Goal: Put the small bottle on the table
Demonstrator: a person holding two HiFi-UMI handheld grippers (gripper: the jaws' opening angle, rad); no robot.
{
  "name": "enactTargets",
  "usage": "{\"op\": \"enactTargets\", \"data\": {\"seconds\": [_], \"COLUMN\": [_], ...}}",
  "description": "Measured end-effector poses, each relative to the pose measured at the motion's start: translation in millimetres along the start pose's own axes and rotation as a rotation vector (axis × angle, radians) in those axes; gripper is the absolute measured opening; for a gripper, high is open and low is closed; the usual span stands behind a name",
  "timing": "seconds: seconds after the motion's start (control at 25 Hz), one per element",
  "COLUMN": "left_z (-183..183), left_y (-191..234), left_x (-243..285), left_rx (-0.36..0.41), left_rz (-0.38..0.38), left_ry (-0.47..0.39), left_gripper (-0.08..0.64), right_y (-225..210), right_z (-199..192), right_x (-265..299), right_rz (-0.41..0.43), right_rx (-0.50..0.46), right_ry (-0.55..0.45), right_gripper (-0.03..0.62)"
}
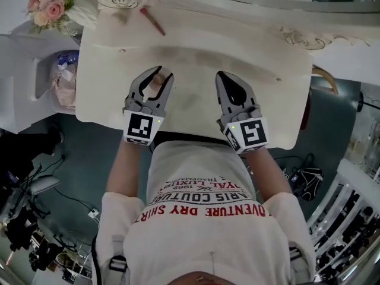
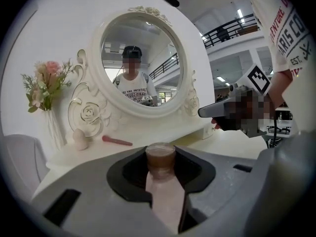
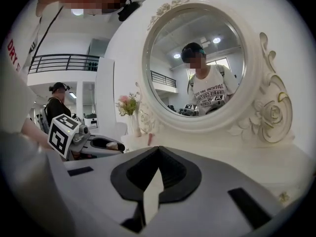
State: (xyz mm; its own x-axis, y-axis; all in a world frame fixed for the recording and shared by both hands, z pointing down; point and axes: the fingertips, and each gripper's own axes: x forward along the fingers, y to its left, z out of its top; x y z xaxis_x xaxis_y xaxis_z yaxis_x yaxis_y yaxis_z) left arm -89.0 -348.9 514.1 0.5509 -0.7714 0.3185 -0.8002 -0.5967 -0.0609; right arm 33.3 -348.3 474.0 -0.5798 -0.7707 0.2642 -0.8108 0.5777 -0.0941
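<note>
A small pink bottle (image 1: 156, 88) with a brown cap (image 2: 160, 158) is clamped between the jaws of my left gripper (image 1: 163, 75). It lies along the jaws, cap pointing away from me, above the near left part of the white dressing table (image 1: 267, 58). In the left gripper view the bottle (image 2: 165, 196) fills the gap between the jaws. My right gripper (image 1: 221, 76) hovers beside it to the right, over the table's near middle. Its jaws are shut with nothing in them, the tips meeting in the right gripper view (image 3: 158, 149).
A red-handled brush (image 1: 152, 20) and a pale egg-shaped sponge (image 2: 80, 138) lie at the back of the table below the round mirror (image 2: 142, 63). A vase of pink flowers (image 1: 50, 2) stands at the back left. A white side unit (image 1: 35, 82) is left of the table.
</note>
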Motion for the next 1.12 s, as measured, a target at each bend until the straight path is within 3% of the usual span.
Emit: {"op": "enactTargets", "data": {"seconds": [0.56, 0.92, 1.12], "left_z": [-37.5, -43.4, -45.4], "left_y": [-0.1, 10.2, 6.7], "left_x": [23.1, 21.6, 17.9], "left_rx": [0.017, -0.026, -0.003], "left_rz": [-0.143, -0.129, -0.116], "left_ry": [0.039, -0.005, -0.037], "left_gripper": [0.127, 0.127, 0.127], "right_y": [0.9, 5.9, 6.6], "right_z": [-19.7, -18.3, -15.9], "right_x": [16.4, 17.3, 14.7], "right_rz": [-0.088, -0.124, -0.134], "right_rx": [0.035, 0.036, 0.028], "right_ry": [0.035, 0.034, 0.028], "right_gripper": [-0.002, -0.002, -0.002]}}
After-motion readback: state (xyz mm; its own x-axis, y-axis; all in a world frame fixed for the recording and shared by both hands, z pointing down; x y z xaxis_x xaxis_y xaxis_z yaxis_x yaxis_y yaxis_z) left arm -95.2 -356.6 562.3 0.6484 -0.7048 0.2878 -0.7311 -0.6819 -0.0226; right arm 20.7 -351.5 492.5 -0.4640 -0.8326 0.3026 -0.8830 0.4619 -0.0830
